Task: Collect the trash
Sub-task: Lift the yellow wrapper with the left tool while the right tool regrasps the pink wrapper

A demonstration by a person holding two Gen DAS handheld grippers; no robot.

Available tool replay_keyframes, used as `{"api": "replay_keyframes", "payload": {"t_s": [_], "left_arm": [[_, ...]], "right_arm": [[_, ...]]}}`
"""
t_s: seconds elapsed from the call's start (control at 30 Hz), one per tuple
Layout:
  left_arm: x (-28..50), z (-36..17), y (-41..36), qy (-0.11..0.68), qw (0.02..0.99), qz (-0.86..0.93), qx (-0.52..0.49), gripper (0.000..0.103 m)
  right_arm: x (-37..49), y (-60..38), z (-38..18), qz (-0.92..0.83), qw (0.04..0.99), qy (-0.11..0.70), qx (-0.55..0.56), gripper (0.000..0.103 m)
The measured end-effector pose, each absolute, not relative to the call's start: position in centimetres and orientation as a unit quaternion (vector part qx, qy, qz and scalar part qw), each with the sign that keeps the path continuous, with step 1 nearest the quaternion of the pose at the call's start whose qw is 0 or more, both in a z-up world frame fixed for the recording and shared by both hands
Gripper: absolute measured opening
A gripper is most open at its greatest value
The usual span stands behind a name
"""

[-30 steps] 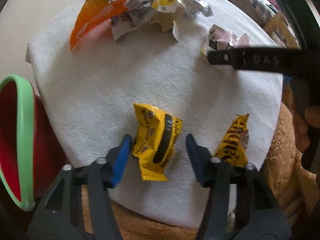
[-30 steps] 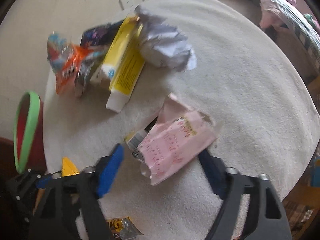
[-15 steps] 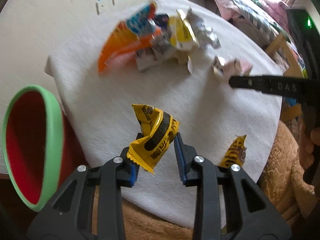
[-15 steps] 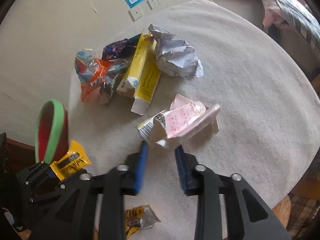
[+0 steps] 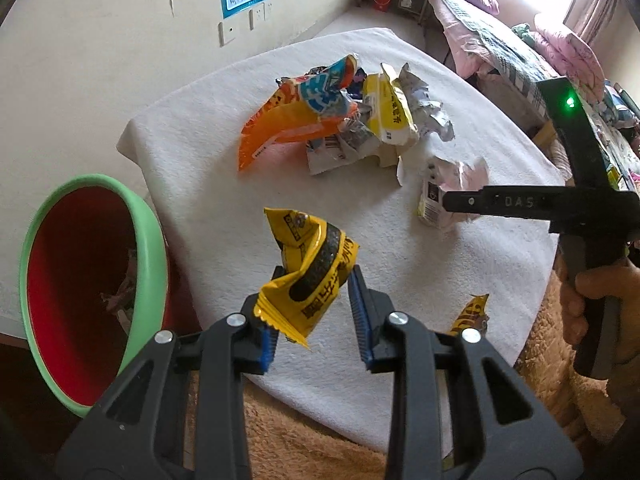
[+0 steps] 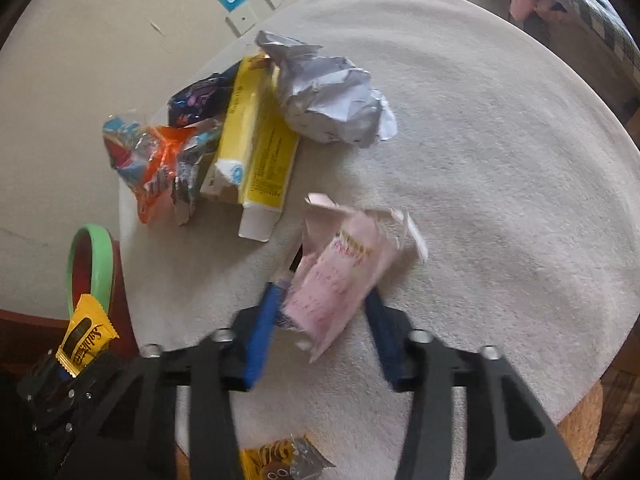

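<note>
Lifted off the white cloth (image 5: 224, 168) since a second ago: crumpled yellow snack wrapper (image 5: 310, 276) pinched in left gripper (image 5: 316, 326), beside green-rimmed red bin (image 5: 154, 248) at frame left; crumpled pink paper wrapper (image 6: 340, 276) pinched in right gripper (image 6: 320, 334), frame centre. Heap upper centre left.

Open white cloth (image 5: 224, 184) lies between the raised crumpled yellow wrapper (image 5: 310, 280) and the green-rimmed red bucket (image 5: 154, 264) at the table's left edge. Far side: a heap of orange bag (image 5: 292, 120), yellow carton (image 6: 260, 148) and crumpled grey paper (image 6: 332, 96) blocks. Right half of the cloth is bare.
</note>
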State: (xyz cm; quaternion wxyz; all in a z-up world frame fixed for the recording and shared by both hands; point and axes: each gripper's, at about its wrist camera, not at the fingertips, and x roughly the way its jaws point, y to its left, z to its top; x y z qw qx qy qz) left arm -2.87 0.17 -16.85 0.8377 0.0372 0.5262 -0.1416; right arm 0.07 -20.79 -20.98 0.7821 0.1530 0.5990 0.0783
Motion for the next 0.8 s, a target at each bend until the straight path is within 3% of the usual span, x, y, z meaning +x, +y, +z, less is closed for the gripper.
{"api": "replay_keyframes", "payload": {"t_s": [0.03,0.57,0.8], "left_arm": [[-2.9,-16.8,0.2,0.525,0.839,-0.139,0.038,0.03],[-2.0,-14.5,2.7,0.499,0.86,-0.109,0.015,0.03],[-1.9,-14.3,3.7,0.496,0.863,-0.099,0.005,0.03]], "right_arm": [[0.2,-20.8,-20.8,0.08,0.785,0.595,0.152,0.026],[-1.3,-19.5,-13.4,0.122,0.832,0.521,0.142,0.025],[-1.5,-17.9,-13.0,0.136,0.836,0.517,0.124,0.024]]}}
